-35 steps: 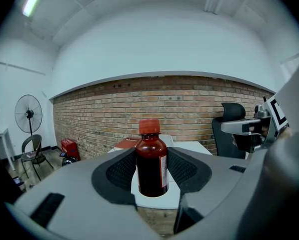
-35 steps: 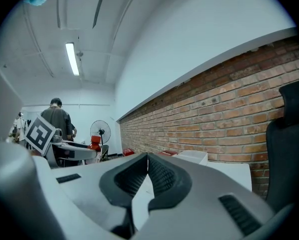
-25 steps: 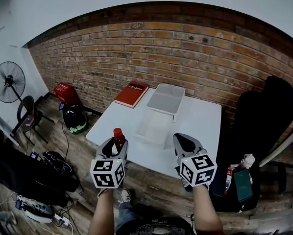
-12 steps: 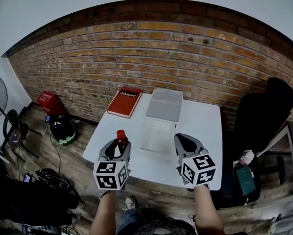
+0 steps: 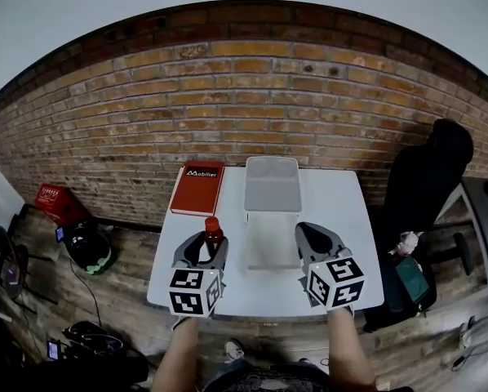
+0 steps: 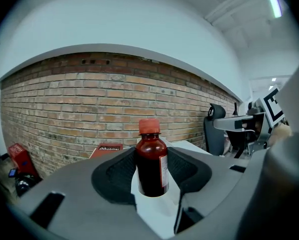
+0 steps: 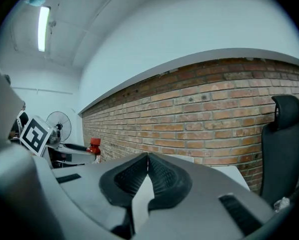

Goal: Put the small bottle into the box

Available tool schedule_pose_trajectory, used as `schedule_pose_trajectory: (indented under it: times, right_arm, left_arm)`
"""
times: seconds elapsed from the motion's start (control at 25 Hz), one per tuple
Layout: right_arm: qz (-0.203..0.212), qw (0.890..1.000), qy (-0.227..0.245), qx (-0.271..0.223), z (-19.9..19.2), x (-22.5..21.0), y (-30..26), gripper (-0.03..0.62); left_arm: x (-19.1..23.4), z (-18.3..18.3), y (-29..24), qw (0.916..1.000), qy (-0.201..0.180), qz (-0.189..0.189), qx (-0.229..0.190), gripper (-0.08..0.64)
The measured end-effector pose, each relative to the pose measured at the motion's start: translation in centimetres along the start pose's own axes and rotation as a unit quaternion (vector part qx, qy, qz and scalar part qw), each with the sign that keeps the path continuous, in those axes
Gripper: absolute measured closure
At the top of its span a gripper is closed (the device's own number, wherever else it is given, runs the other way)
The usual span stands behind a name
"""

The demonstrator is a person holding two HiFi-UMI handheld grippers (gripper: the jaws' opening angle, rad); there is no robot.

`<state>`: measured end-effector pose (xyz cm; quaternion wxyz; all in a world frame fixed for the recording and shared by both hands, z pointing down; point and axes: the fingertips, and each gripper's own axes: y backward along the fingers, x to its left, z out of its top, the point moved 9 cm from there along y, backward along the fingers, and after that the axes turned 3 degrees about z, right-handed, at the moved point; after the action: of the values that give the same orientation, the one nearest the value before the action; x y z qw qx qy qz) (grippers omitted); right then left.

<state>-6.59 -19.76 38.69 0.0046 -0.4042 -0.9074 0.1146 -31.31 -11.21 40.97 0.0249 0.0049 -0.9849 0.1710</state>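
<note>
My left gripper point(image 5: 205, 248) is shut on a small dark-red bottle point(image 5: 213, 233) with an orange-red cap, held upright above the white table's point(image 5: 350, 219) front left part. In the left gripper view the bottle point(image 6: 151, 165) stands clamped between the black pads point(image 6: 117, 171). A clear plastic box point(image 5: 272, 237) sits mid-table, just right of the bottle, with its lid point(image 5: 272, 184) lying behind it. My right gripper point(image 5: 316, 241) hovers at the box's right side, shut and empty. Its pads point(image 7: 157, 176) meet in the right gripper view, where the bottle point(image 7: 94, 147) shows at the far left.
A red book point(image 5: 197, 188) lies on the table's back left corner. A brick wall point(image 5: 252, 104) runs behind the table. A black office chair point(image 5: 423, 178) stands to the right. Bags and cables lie on the wooden floor point(image 5: 89, 247) at the left.
The head view has swung so the table now sits centred and squarer. Both grippers kept their pose, the left still shut on the bottle, now a little closer to the box.
</note>
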Motion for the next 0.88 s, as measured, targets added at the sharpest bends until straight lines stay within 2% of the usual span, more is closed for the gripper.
schedule_pose_trajectory:
  times: [0.2, 0.52, 0.68, 0.88]
  right_arm:
    - [-0.041, 0.999, -0.003, -0.006, 0.6, 1.3, -0.9, 0.572]
    - [-0.095, 0.995, -0.001, -0.01, 1.5, 2.3, -0.5, 0.572]
    - [-0.106, 0.994, 0.0, -0.007, 1.3, 2.1, -0.2, 0.572]
    - [-0.107, 0.994, 0.004, -0.009, 1.2, 1.1, -0.1, 0.572]
  left_arm:
    - [1.8, 1.1, -1.6, 0.9988, -0.02, -0.044, -0.001, 0.351]
    - [2.4, 2.3, -3.6, 0.9937, -0.038, -0.105, -0.004, 0.351]
    - [2.0, 2.1, -4.1, 0.9924, -0.037, -0.117, -0.005, 0.351]
    - [1.4, 2.2, -4.9, 0.9925, -0.041, -0.115, -0.003, 0.351]
